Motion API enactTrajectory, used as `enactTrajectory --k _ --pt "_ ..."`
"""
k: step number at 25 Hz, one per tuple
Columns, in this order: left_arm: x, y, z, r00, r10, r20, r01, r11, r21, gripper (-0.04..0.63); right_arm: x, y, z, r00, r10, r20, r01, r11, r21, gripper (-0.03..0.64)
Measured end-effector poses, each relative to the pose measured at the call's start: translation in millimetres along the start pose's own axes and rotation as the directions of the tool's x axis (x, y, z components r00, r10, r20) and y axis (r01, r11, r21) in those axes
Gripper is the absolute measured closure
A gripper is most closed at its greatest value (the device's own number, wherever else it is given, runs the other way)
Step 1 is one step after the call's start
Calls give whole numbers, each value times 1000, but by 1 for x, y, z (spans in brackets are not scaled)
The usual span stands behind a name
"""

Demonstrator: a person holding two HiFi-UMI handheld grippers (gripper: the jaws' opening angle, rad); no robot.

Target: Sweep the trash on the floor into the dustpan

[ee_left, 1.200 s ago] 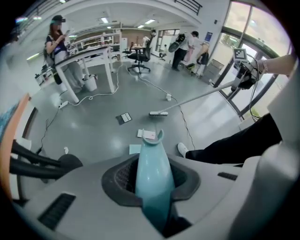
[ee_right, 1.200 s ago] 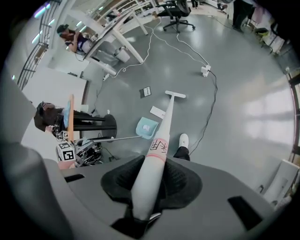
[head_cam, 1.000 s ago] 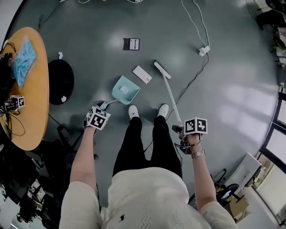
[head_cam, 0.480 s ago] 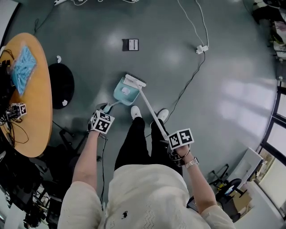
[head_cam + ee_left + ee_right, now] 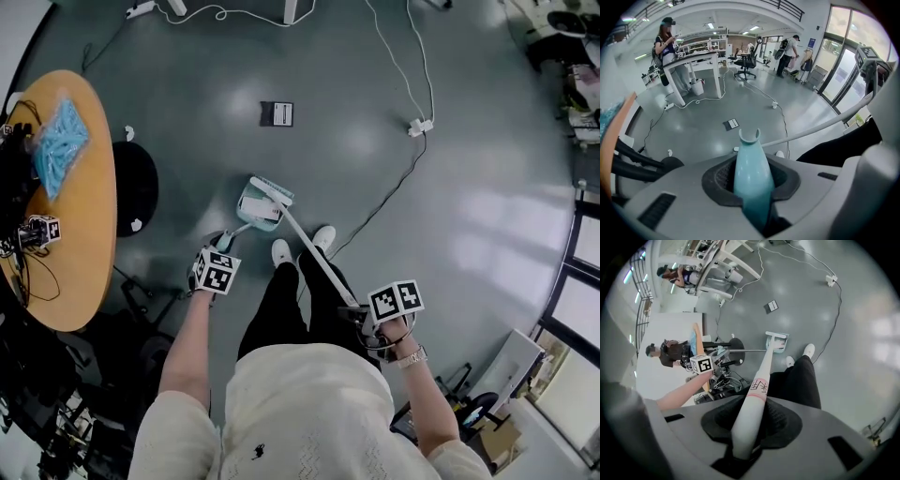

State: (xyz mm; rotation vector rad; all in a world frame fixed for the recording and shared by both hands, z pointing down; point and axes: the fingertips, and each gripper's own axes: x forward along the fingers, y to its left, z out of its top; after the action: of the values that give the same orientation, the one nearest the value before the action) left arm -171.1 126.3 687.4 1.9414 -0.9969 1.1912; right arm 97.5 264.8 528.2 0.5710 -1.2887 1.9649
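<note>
The teal dustpan rests on the grey floor just ahead of the person's shoes. My left gripper is shut on its teal handle. The white broom's head lies across the pan's mouth, with a white piece of paper inside the pan beneath it. The broom's handle slants back to my right gripper, which is shut on its end. In the right gripper view the broom head sits at the pan, far along the handle.
A black card lies on the floor beyond the pan. A white power strip and its cables trail at the back right. A round wooden table and a black round base stand to the left. People stand at far desks.
The broom head swept left from open floor onto the dustpan's mouth, taking the white paper into the pan. My right gripper drew back and lower; the left one stayed on the handle.
</note>
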Motion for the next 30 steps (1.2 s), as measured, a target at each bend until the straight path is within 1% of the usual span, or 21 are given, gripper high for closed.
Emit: enactTrajectory --k 3,6,8,12,15,17,19,22,24,26,28,30 --pt "-3 21 21 999 25 39 -25 1000 -8 502 -25 1 38 998 2 59 -1 1000 -20 512" --pt "-2 49 54 995 55 78 -54 998 -18 502 -48 -5 95 993 -21 119 26 999 -45 512" --pt "-3 68 75 995 71 74 -69 997 -21 502 -63 -8 136 987 -45 151 54 997 -52 512" --pt "1 106 120 995 96 39 -95 995 -29 502 -101 -10 223 975 -101 197 113 992 -52 512" --pt "16 137 151 995 99 9 -99 995 17 502 -120 -10 286 965 -138 224 150 988 -36 512" --pt "28 157 168 996 87 -24 -86 995 57 502 -126 -9 326 957 -162 239 174 984 -30 512" --pt "38 173 180 996 67 -57 -61 993 103 502 -126 -6 356 953 -174 247 183 983 -14 512" --pt "53 197 195 995 46 -93 -31 988 154 502 -122 -4 387 949 -189 251 193 981 10 512" --pt "59 217 207 994 39 -104 -20 984 177 502 -113 1 400 949 -192 250 191 981 28 512" --pt "62 235 216 994 27 -110 -6 982 189 502 -95 9 401 954 -189 234 183 982 45 512" --pt "65 247 221 994 12 -113 10 982 190 502 -73 19 394 960 -181 214 174 983 51 512" --pt "68 256 224 994 2 -110 19 980 196 502 -49 29 384 962 -189 199 184 982 43 512"
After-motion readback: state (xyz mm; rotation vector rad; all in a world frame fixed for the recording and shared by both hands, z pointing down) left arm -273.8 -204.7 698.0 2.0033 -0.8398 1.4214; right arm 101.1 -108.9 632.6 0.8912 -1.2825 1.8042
